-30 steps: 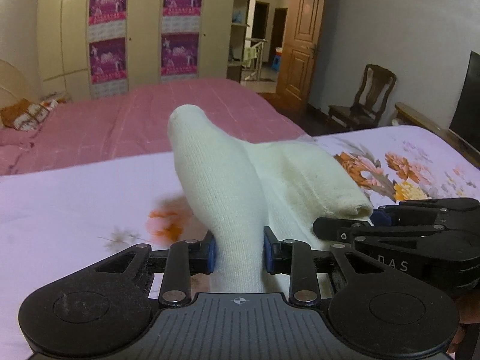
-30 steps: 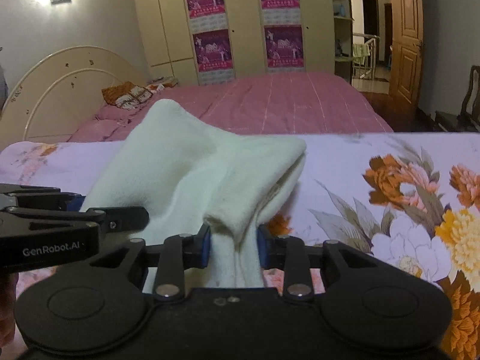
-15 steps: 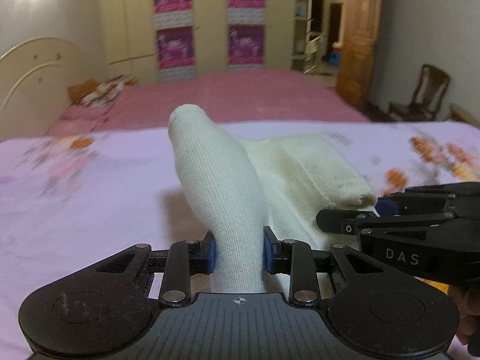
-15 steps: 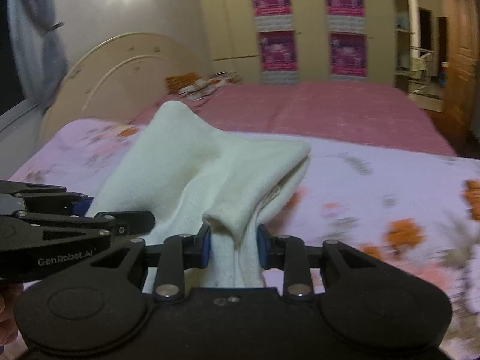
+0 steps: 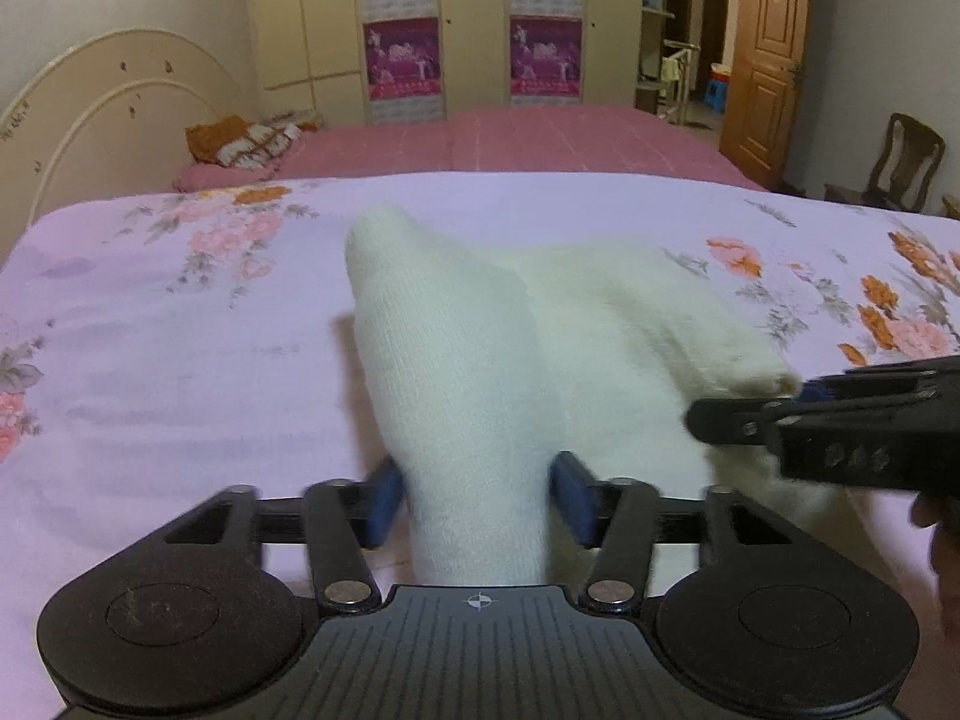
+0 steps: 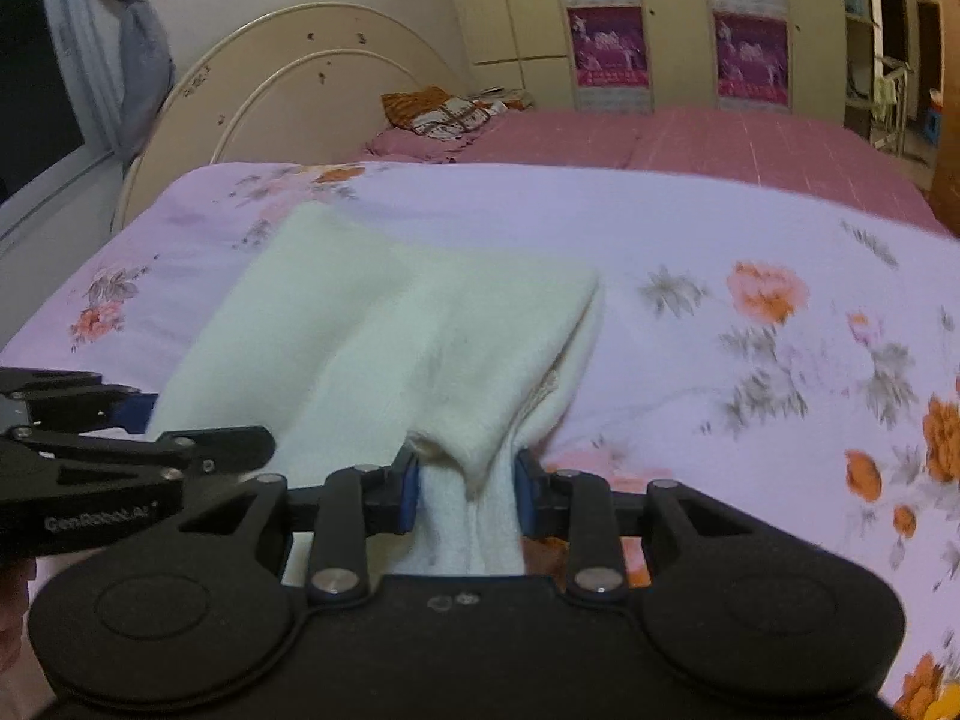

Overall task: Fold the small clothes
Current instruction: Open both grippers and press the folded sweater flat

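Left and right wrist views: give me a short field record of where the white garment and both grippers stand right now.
garment: white knitted small garment, lying partly folded
surface: lilac floral bedsheet
left gripper: jaws opening, blue pads apart from the cloth, cloth between them
right gripper: shut on a bunched end of the garment
side by side: right gripper beside the left gripper
background: pink bed, wooden chair

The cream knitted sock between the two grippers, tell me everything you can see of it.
The cream knitted sock is soft, ribbed fabric, folded over itself and draped toward the lilac floral bedsheet. One end runs between the blue pads of the left gripper, whose jaws are opening, with a gap showing at each pad. The other end stays bunched in the right gripper, pinched tight. Whether it touches the sheet is unclear.
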Tool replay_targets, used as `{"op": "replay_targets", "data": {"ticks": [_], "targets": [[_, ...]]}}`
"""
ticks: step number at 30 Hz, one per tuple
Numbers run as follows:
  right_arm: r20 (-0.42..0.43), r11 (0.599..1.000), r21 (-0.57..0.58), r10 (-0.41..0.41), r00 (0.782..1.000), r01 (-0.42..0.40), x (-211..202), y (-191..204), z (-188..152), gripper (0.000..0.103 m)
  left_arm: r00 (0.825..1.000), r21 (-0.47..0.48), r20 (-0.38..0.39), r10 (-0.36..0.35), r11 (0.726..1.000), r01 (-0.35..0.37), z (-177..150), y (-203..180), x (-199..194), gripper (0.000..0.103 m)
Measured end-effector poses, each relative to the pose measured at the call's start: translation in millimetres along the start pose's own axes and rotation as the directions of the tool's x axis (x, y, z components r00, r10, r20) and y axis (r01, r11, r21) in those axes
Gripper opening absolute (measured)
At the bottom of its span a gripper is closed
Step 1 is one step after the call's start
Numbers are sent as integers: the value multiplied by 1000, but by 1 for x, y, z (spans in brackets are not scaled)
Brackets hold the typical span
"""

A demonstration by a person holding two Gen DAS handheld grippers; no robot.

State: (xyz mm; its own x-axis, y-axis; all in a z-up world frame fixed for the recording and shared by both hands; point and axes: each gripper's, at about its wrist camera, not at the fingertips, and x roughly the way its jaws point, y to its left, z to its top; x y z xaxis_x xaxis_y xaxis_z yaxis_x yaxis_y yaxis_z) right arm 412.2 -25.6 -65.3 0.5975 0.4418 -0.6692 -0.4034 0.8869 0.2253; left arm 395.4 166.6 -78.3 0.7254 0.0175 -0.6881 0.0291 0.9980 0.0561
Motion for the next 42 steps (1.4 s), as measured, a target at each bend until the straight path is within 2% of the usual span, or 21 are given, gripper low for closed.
{"op": "replay_targets", "data": {"ticks": [4, 7, 9, 10, 12, 15, 18, 20, 21, 24, 26, 27, 28, 30, 31, 33, 35, 38, 42], "targets": [[6, 990, 135, 44, 999, -44, -5, -24, -12, 34, 1000, -17, 10, -12, 1000, 12, -6, 10, -1, 73], [9, 984, 166, 63, 998, -64, -5, -26, -17, 38, 1000, -84, 5, -27, 996, 27, -10, 28, -6, 77], [3, 979, 183, 90, 996, -89, -12, -28, -13, 38, 997, -102, 69, 18, 995, -11, -10, 38, -24, 76], [39, 978, 191, 79, 996, -85, -23, -31, -10, 38, 993, -102, 114, 24, 995, -12, -9, 42, -33, 76], [142, 989, 143, 27, 989, -48, -47, -29, -2, 40, 983, -119, 180, -25, 992, 47, -2, 46, -43, 75], [173, 998, 41, 33, 984, -40, -48, -14, 12, 28, 976, -97, 200, -83, 990, 104, 13, 36, -33, 66], [138, 997, -79, 36, 990, -26, -31, 9, 23, 22, 977, -115, 160, -142, 980, 161, 24, 25, -6, 64], [74, 989, -140, -25, 997, 36, -10, 17, 25, 18, 979, -152, 78, -188, 968, 198, 24, 22, 19, 64], [19, 983, -161, -86, 996, 88, 4, 15, 23, 15, 979, -167, 54, -199, 964, 205, 21, 22, 29, 64], [18, 967, -196, -163, 987, 163, 8, 3, 19, 12, 978, -157, 65, -196, 966, 204, 13, 18, 29, 64], [1, 958, -216, -190, 982, 186, 5, -2, 19, 15, 974, -170, 92, -208, 960, 222, 8, 20, 14, 64], [-2, 966, -185, -181, 983, 178, -4, -8, 20, 13, 971, -162, 112, -210, 960, 226, 3, 22, 4, 64], [16, 977, -153, -150, 989, 151, -15, -11, 22, 6, 971, -153, 127, -204, 963, 223, -4, 22, -8, 64], [104, 989, -126, -70, 992, 83, -51, -10, 18, 7, 973, -171, 140, -186, 963, 209, -25, 26, -28, 64], [114, 990, -133, -34, 993, 50, -64, -6, 11, 9, 973, -183, 143, -181, 961, 206, -36, 28, -37, 64], [80, 984, -179, 36, 996, -21, -75, 7, -7, 10, 976, -203, 139, -166, 960, 192, -51, 28, -46, 64], [35, 965, -256, 74, 997, -63, -78, 25, -33, 10, 983, -204, 119, -142, 965, 164, -64, 20, -51, 64], [-1, 945, -320, 73, 997, -69, -79, 43, -62, 11, 990, -174, 118, -74, 980, 94, -79, 4, -67, 64], [27, 921, -387, 60, 998, -45, -95, 55, -75, 16, 991, -168, 126, -32, 984, 54, -97, -4, -86, 64]]}}
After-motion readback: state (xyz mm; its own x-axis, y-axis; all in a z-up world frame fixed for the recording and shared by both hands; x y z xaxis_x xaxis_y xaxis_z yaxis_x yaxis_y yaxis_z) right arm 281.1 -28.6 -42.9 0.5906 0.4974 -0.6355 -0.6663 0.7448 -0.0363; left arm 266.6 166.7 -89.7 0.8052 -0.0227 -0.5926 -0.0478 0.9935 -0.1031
